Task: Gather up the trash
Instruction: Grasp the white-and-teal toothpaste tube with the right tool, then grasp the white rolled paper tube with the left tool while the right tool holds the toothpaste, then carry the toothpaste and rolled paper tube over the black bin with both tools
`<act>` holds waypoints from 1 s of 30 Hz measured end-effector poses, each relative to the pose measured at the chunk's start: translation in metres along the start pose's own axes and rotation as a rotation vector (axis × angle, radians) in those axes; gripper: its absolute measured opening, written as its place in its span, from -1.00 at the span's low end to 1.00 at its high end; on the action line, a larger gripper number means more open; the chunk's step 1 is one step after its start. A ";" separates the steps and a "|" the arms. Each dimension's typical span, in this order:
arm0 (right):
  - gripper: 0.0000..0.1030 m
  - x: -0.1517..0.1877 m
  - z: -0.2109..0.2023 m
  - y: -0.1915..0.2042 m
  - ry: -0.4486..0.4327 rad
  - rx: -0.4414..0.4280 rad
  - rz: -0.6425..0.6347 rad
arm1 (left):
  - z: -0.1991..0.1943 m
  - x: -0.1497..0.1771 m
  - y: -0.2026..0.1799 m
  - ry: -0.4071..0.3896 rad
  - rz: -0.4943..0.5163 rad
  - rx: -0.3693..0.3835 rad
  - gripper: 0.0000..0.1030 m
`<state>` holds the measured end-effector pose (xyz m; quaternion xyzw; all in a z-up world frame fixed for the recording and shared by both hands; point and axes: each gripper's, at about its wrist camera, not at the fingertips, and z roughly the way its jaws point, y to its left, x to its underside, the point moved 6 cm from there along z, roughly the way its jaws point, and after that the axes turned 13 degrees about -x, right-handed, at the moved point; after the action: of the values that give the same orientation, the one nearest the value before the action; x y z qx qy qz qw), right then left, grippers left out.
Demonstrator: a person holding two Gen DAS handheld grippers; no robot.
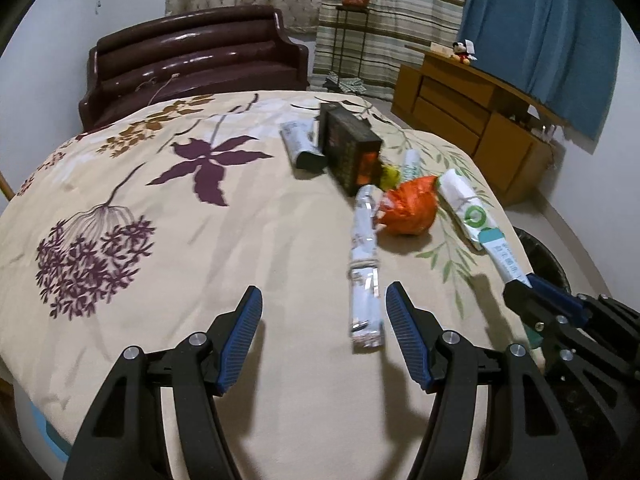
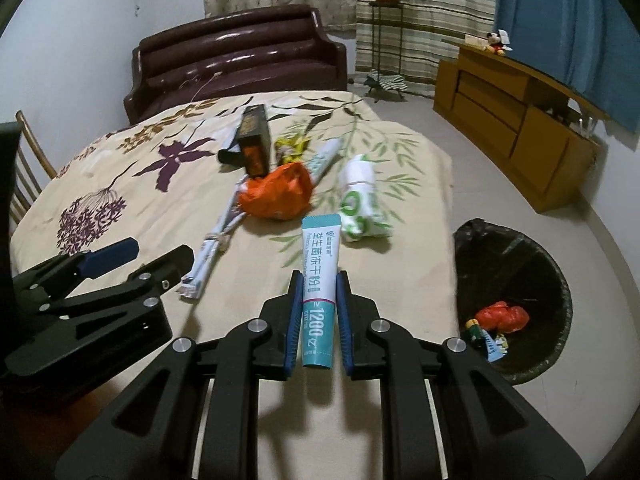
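My right gripper (image 2: 319, 280) is shut on a teal-and-white tube-shaped packet (image 2: 320, 276), lifted just above the bedspread; the same packet (image 1: 502, 254) shows at the right in the left wrist view, in that gripper (image 1: 520, 286). My left gripper (image 1: 324, 300) stands open over the bed, with the near end of a long silvery rolled wrapper (image 1: 364, 264) lying between its fingers, untouched. Further back lie an orange crumpled bag (image 2: 276, 192), a white-and-green rolled wrapper (image 2: 360, 204), a dark box (image 2: 254, 140), a yellow wrapper (image 2: 290, 146) and a grey-white pack (image 1: 298, 144).
A black-lined trash bin (image 2: 516, 300) stands on the floor right of the bed, holding an orange bag and small packs. The floral bedspread (image 1: 160, 240) covers the bed. A dark sofa (image 1: 192, 60), wooden cabinet (image 2: 512, 120) and plant stand (image 2: 384, 40) are behind.
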<state>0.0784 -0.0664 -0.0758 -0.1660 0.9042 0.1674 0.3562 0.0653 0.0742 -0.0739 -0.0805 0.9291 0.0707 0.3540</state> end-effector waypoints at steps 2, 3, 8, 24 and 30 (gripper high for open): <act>-0.68 -0.001 -0.003 -0.008 -0.007 0.004 0.010 | 0.003 -0.002 -0.006 0.004 0.011 0.000 0.22; -0.68 0.000 -0.003 -0.010 -0.010 0.004 0.015 | 0.005 -0.004 -0.009 0.006 0.017 0.000 0.22; -0.68 0.000 -0.003 -0.027 -0.014 0.007 0.044 | 0.019 -0.007 -0.023 0.045 0.047 0.002 -0.08; -0.68 0.002 0.001 -0.050 -0.011 0.006 0.089 | 0.016 -0.001 -0.017 0.037 0.059 0.016 -0.67; -0.68 0.000 -0.003 -0.055 -0.025 0.015 0.095 | 0.003 -0.001 0.001 0.014 0.014 0.007 -0.67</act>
<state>0.0998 -0.1164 -0.0833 -0.1181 0.9077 0.1796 0.3604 0.0680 0.0758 -0.0751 -0.0730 0.9324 0.0693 0.3470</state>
